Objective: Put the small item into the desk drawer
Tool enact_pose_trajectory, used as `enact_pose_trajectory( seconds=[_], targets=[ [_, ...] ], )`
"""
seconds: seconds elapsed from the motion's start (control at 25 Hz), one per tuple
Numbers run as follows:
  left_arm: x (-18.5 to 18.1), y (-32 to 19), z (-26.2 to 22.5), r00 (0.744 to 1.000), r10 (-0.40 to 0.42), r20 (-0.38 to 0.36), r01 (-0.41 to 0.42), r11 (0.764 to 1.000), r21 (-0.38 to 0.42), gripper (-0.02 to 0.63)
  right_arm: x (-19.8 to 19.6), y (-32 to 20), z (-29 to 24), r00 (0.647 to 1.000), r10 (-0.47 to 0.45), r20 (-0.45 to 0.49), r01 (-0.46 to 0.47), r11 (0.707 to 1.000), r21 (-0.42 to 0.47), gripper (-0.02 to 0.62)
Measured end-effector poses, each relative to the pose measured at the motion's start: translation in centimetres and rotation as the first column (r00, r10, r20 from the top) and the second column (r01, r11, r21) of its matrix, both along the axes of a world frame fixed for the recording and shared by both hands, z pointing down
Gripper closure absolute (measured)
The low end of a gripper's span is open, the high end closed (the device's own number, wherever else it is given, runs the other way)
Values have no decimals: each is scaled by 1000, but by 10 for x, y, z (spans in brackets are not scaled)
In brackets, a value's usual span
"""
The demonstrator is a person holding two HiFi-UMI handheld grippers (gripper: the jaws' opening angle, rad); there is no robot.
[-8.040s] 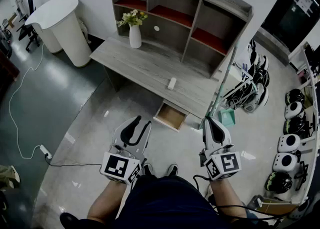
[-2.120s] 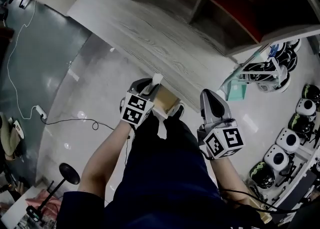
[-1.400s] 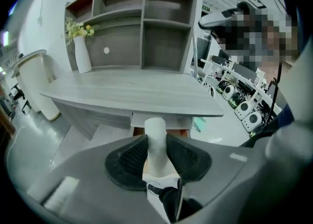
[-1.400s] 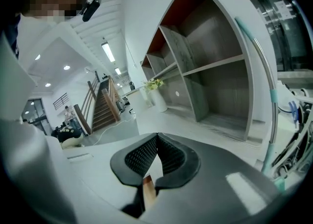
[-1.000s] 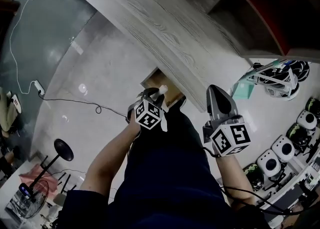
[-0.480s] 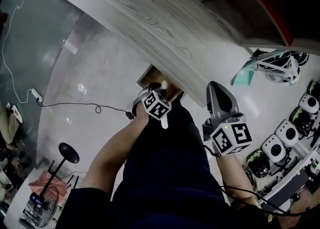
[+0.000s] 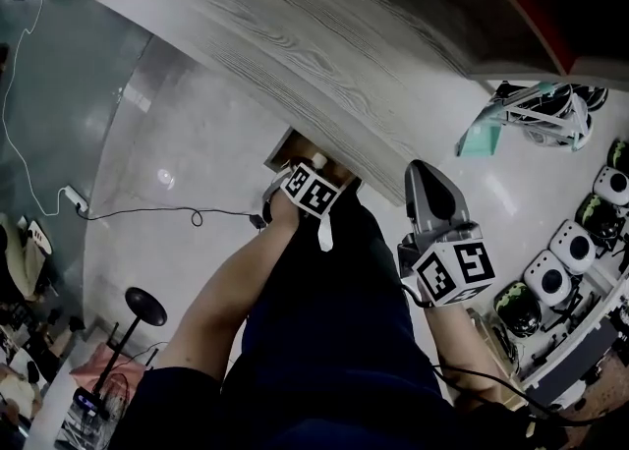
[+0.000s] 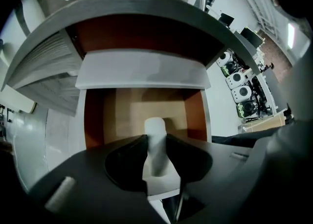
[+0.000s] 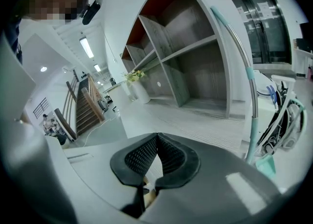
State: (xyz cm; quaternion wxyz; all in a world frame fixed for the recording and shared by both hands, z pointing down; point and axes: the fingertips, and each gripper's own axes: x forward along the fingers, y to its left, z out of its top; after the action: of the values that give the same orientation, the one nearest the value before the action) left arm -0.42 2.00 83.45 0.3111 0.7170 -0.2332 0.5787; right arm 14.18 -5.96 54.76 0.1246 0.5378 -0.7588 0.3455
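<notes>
Status: gripping item (image 8: 155, 129) in left hand-held gripper (image 8: 156, 140), jaws pressed on both its sides, rounded white tip poking out past them. Holding it right over open drawer (image 8: 94, 120), pulled out from under near edge of bench (image 7: 295, 55). Bare wooden bottom showing, orange-brown side walls. In head view: just far of person's dark-clad legs (image 7: 324, 340), marker cube (image 7: 313, 191) facing up. Right hand-held gripper (image 9: 156, 135): narrow, jaw tips touching, nothing between. Parked to the right, well apart from drawer, pointing far toward bench and shelf unit (image 9: 195, 61). White vase (image 9: 141, 93) with flowers at far left of bench.
</notes>
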Motion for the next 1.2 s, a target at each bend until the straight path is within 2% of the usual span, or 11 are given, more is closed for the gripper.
enact_pose_trajectory(
  seconds=[0.24,0.4,0.64,0.88,1.0,1.12,1.2],
  targets=[
    [1,-1,8,998,-2,70,6,998,-61,479,4,3,-4,1000,21,2,-21,1000,6,589],
    [5,2,9,997,14,76,-10,998,-61,477,11,7,-3,999,47,10,-47,999,18,589],
    [6,3,0,999,-22,43,24,998,-52,456,13,7,-5,999,49,10,-50,998,25,589],
    [-3,3,-14,999,-43,14,44,999,-11,456,-1,6,-14,1000,17,10,-18,999,47,589],
    [-8,4,-29,998,-58,-23,58,998,4,456,-7,5,-21,1000,8,9,-8,998,62,589],
    [-16,-8,-53,989,-120,-90,125,991,52,456,-8,-3,-32,1000,3,8,-4,995,100,589],
    [-28,-23,-73,970,-199,-141,215,971,107,456,-10,-7,-40,1000,-8,4,8,993,120,589]
  ],
)
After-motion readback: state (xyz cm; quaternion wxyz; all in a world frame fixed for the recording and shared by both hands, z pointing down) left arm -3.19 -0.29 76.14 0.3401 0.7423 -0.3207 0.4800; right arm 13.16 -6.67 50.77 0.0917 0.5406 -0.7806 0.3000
